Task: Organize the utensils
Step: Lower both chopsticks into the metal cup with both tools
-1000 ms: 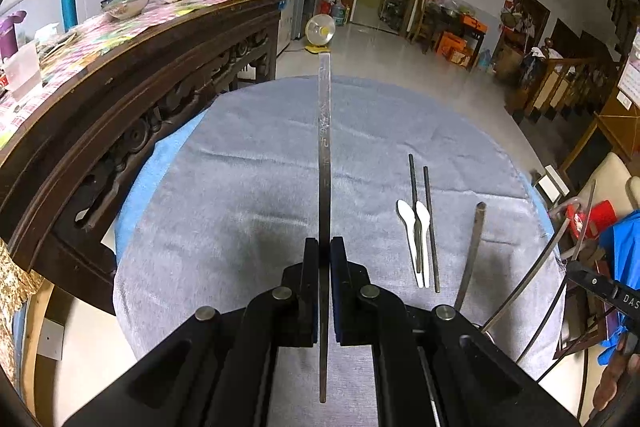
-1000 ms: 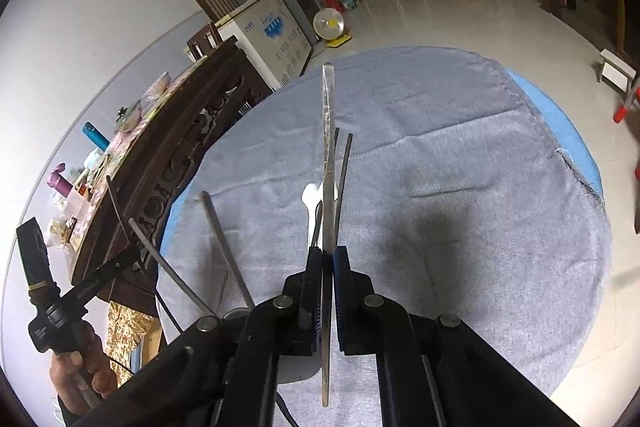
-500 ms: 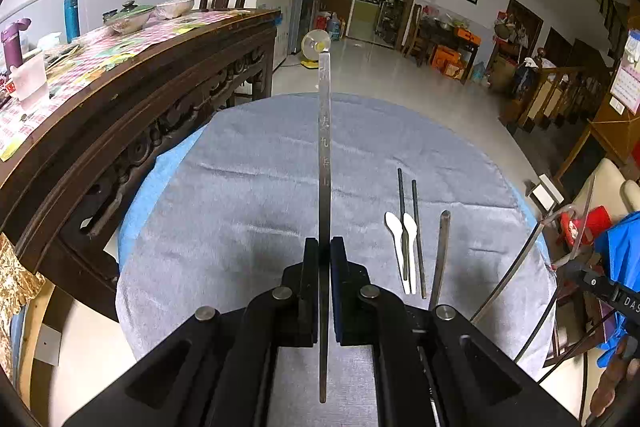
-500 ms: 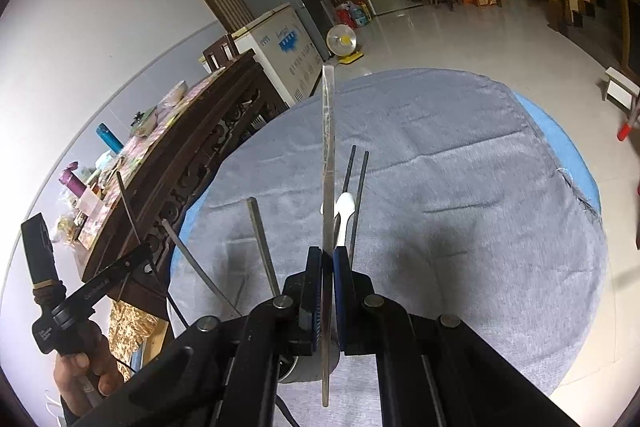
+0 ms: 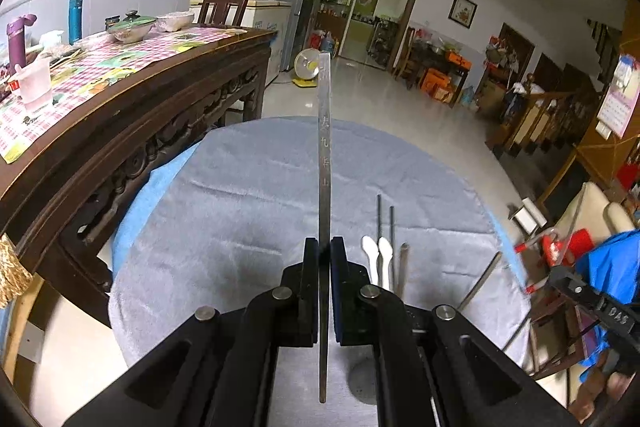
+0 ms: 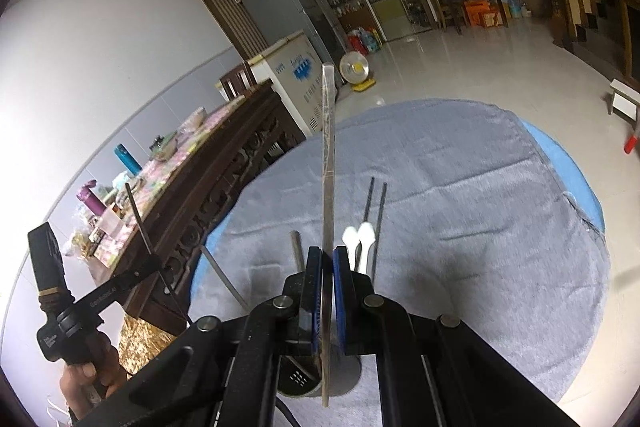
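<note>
Holding a long flat metal stick (image 5: 325, 147) in the left claw (image 5: 325, 255), with both pads pressed tight on its sides and no gap left. Points that stick straight ahead and up, high over the gray cloth (image 5: 240, 195) on the round table, not touching it. Shows small marks cut down the stick's face. Holding a second flat metal stick (image 6: 328, 155) in the right claw (image 6: 327, 259) the same way, squeezed shut on it, tip up in the air, back end poking out below the pads. Looking down at the cloth from the right view: two white spoons (image 6: 360, 239) side by side, just right of the claw, and two thin dark chopsticks (image 6: 376, 211) right by them, pointing away. Just left of the claw, a gray metal chopstick (image 6: 297, 251). Further left, another gray stick (image 6: 224, 279); cannot tell if it lies on the cloth. Looking from the left view, the same spoons and chopsticks, a little to the right of the left claw. Right under the right claw, a round metal cup (image 6: 296, 375) with little holes, mostly hidden. At the left edge of the right view, the left hand (image 6: 92, 371) wrapped round a black handle. Beside the round table, a dark carved wooden table (image 5: 120, 115) with a checked cover, bowls and bottles on top.
</note>
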The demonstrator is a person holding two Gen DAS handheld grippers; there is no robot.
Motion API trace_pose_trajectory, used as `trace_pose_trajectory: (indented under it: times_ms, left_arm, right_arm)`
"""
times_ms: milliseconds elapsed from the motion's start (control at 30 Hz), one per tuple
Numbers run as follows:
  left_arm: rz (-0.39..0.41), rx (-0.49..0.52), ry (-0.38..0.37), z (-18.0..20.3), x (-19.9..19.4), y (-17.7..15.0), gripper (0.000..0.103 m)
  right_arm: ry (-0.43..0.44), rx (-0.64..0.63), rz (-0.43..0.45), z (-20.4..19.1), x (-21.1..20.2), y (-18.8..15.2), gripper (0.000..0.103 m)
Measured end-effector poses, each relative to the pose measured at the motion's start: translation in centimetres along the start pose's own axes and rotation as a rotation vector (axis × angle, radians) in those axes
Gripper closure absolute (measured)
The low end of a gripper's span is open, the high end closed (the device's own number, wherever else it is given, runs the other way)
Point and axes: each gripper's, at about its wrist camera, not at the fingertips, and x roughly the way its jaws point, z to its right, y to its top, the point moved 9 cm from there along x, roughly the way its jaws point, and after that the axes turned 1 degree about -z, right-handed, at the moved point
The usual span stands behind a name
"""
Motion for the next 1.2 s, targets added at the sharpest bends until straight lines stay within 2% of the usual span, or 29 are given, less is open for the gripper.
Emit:
trace_pose_trajectory:
  times_ms: [267,567,833,1200]
  left_arm:
    - [0.051,-0.017,-0.057,2.4,-1.2,1.1,0.098]
    - [0.089,0.020,-0.093,5.3,-0.6,0.6,0.097]
    - [0.059,0.028,-0.105,6.0,1.3,-0.8,0.097]
    - [0.034,0.077,-0.103,7.4,1.8,-2.5,0.097]
  right_arm:
    - [0.011,-0.029,0.059,-2.1,0.1,0.7,0.097]
    - [-0.008,-0.080,0.096,-3.7,1.6,0.2,0.097]
    - [-0.023,-0.097,0.083,-3.9,2.5,-0.8,0.097]
    - [-0.044,-0.128,0.064,-4.0,3.5,-2.0,0.096]
